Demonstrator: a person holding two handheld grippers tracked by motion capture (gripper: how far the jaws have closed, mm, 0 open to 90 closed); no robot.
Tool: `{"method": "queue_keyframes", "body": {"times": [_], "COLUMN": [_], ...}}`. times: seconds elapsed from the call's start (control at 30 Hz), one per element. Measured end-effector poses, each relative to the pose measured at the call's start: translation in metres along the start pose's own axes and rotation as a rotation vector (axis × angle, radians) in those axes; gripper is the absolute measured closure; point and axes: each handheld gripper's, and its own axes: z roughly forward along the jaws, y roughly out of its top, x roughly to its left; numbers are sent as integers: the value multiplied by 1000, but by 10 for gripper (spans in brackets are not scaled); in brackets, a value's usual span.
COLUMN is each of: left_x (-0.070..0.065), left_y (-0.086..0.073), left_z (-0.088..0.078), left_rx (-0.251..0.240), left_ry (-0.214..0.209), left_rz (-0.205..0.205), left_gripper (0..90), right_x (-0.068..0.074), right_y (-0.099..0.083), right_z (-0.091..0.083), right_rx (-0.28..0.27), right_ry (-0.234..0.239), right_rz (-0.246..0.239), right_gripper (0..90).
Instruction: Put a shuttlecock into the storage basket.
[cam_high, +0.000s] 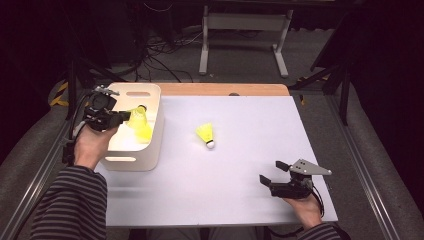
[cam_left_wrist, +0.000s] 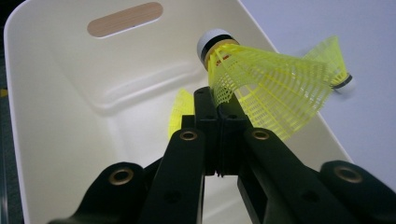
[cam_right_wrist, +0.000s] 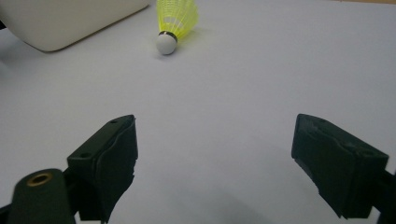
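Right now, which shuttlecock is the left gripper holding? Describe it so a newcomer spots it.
Find the cream bin at the table's left edge. Above its opening the left gripper is shut on a yellow shuttlecock by its mesh skirt. Unlike the shuttlecock on the table, it is off the surface, its cork pointing away from the jaws.

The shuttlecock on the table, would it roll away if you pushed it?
Probably only in a curve. The shuttlecock lies on its side, with a round white tip and a wider yellow skirt, so it would likely circle around its tip. The skirt is open mesh, so it looks very light. A gentle nudge may slide it across the smooth table.
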Motion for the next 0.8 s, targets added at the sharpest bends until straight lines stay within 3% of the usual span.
{"method": "queue_keyframes", "body": {"times": [0.27, 0.8], "left_x": [8, 17], "left_y": [-1, -2], "left_z": [9, 20], "left_rx": [6, 40], "left_ry": [32, 63], "left_rz": [-33, -48], "left_gripper": [894, 890], "right_x": [0, 0], "right_y": [0, 0], "right_z": [-1, 1], "right_rx": [-7, 4], "right_ry": [7, 5], "right_rz": [-1, 3], "right_gripper": [150, 149]}}
